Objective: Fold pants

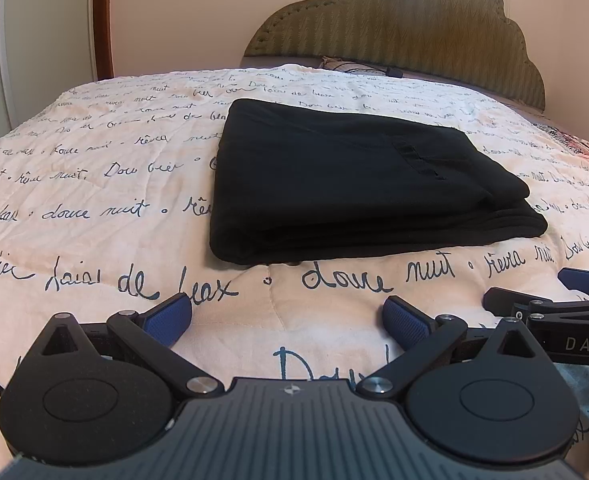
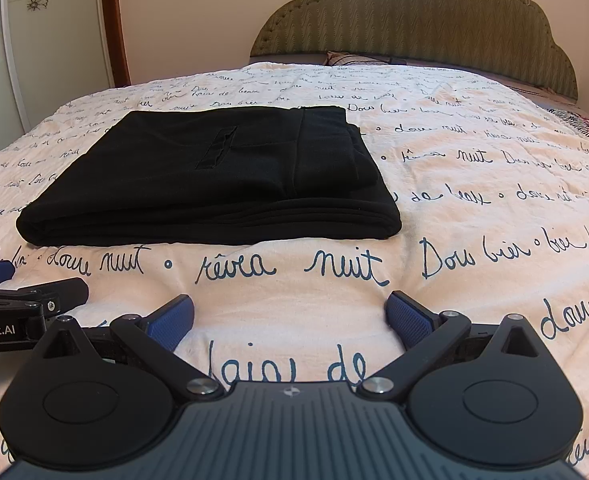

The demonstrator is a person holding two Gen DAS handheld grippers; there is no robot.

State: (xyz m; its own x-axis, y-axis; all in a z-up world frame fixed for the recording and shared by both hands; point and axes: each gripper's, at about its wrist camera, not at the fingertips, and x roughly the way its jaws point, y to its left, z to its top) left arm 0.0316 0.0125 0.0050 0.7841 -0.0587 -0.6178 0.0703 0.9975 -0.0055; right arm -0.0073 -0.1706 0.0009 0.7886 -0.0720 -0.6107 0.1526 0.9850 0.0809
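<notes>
Two hand-held grippers, left (image 1: 286, 322) and right (image 2: 290, 320), gape wide, empty, before one seemingly folded black pants (image 2: 198, 176).

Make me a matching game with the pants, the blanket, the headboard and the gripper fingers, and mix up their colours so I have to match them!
Things:
1. pants
2. blanket
3. headboard
4. fingers

Colours:
A. olive green
B. blue
C. black
D. cream with dark blue writing

Pairs: 1-C, 2-D, 3-A, 4-B
</notes>
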